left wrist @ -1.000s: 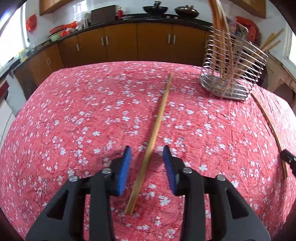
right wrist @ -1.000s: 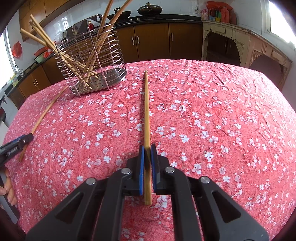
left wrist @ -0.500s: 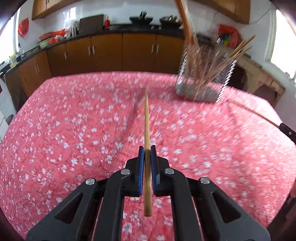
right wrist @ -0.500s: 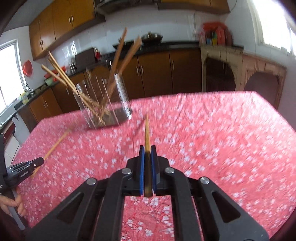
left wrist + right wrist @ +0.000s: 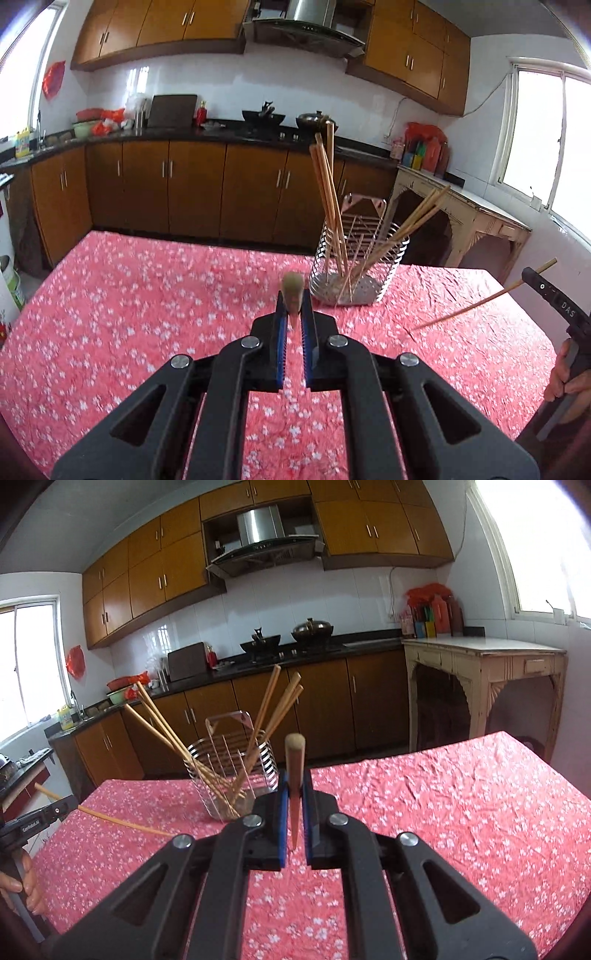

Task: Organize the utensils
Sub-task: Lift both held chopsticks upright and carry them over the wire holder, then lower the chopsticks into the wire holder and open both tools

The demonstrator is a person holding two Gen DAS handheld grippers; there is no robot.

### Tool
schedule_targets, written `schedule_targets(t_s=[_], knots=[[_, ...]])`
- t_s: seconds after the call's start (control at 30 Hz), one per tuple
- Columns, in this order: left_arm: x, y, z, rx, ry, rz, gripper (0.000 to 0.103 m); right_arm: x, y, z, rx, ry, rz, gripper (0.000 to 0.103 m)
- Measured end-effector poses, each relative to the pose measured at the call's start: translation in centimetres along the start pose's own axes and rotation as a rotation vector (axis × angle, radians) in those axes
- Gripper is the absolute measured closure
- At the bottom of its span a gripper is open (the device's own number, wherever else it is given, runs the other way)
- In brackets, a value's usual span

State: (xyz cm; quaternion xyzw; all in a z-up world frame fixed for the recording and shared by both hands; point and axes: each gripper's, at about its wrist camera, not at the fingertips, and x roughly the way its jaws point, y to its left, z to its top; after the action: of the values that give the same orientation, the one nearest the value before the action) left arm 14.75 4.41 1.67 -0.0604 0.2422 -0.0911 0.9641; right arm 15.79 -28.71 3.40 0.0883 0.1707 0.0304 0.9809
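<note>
Left gripper (image 5: 291,325) clamped shut on thin wooden chopstick (image 5: 293,291), stick pointing forward, off table.
Right gripper (image 5: 294,805) likewise pinched on second wooden chopstick (image 5: 294,771).
Silver wire utensil holder (image 5: 360,266) stands ahead on red floral tablecloth (image 5: 147,295), already crowded with leaning sticks.
Risks: tip catching wire rim or leaning sticks; light holder tipping; both sticks colliding if inserted together; slim stick pivoting in pads.

Two long wooden chopsticks (image 5: 293,295) (image 5: 294,775): each clamped, raised off the table. Wire-ring steel utensil holder (image 5: 356,258), upright near the table's far edge, holding leaning chopsticks (image 5: 162,720).
</note>
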Motion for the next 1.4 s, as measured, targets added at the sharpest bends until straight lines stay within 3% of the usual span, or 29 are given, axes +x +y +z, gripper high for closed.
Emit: schedule_targets(t_s=[0.43,0.6,0.77,0.97,1.13,1.4], knots=[[0.5,-0.1,3.1,0.002,-0.073,0.064,0.096,0.9,-0.5,3.1,0.022,-0.021,0.003,0.095],[-0.6,-2.0,6.5,0.043,-0.143,0.084,0.096,-0.1,-0.3,7.0,0.032,-0.061,0.044,0.095],[-2.0,-4.8,10.6,0.038,-0.229,0.045,0.096,-0.6,1.2,11.6,0.055,-0.112,0.125,0.095],[-1.2,-7.9,14.9,0.021,-0.317,0.029,0.096,2.2,4.1,15.3,0.021,-0.162,0.168,0.095],[3.0,-8.3,15.6,0.013,-0.275,0.055,0.096,6.7,5.7,15.4,-0.022,-0.129,0.148,0.095],[7.5,-7.5,14.1,0.003,-0.196,0.043,0.096,12.2,6.0,13.4,-0.007,-0.002,0.169,0.095]])
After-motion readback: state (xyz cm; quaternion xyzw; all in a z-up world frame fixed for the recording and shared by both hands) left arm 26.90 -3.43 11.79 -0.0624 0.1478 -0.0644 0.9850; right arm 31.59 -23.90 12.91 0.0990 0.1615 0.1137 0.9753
